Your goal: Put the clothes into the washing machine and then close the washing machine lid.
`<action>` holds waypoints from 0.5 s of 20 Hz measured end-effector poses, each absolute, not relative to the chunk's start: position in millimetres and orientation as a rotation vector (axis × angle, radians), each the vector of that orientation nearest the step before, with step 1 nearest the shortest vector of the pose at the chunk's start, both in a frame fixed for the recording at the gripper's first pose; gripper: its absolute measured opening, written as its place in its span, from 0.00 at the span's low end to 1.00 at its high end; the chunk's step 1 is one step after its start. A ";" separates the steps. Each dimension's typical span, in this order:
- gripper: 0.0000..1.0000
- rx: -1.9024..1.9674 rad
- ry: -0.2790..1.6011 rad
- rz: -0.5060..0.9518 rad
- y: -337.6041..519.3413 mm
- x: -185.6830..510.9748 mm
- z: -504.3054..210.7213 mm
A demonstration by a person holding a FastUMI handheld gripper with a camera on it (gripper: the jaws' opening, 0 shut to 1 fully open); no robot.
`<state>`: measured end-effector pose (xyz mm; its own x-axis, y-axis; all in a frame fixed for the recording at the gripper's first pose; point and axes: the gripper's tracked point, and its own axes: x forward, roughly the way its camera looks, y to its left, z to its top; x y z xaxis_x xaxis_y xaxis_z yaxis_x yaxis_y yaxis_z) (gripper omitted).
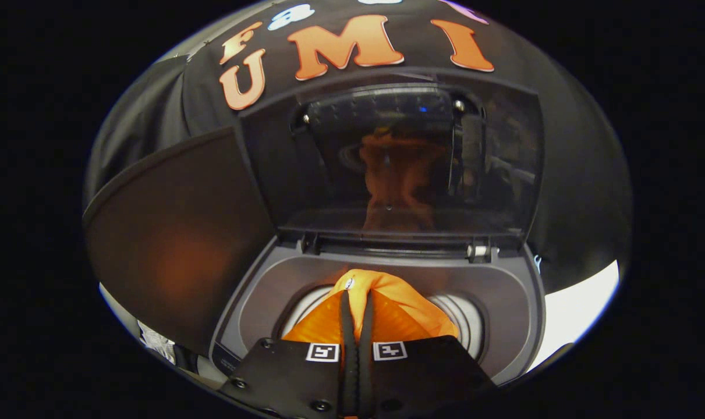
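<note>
Right, your fingers (357,314) are pinched tight on the orange garment (396,311), and it hangs over the drum opening (463,317) of the washing machine (503,291). Nothing is dropped in yet, I judge, and the lid (399,163) stands upright behind, not yet closed.

No readable text, square black-and-white coded markers (322,352) on the gripper (357,302), no lettering legible

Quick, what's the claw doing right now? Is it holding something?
Claw: shut on the orange garment, pinching a fold of it between both fingers, held over the washing machine's open drum, with the lid standing up.
</note>
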<state>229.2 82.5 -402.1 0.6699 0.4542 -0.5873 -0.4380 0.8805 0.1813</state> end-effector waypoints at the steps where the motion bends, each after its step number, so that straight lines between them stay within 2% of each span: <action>1: 0.08 0.028 0.698 0.494 82.0 230.8 -410.5; 4: 0.08 0.042 0.766 0.456 80.5 235.0 -427.4; 10: 0.10 0.006 0.763 0.435 76.9 239.3 -429.7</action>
<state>239.3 76.9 -429.7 0.6383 0.3830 -0.6678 -0.3786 0.9115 0.1608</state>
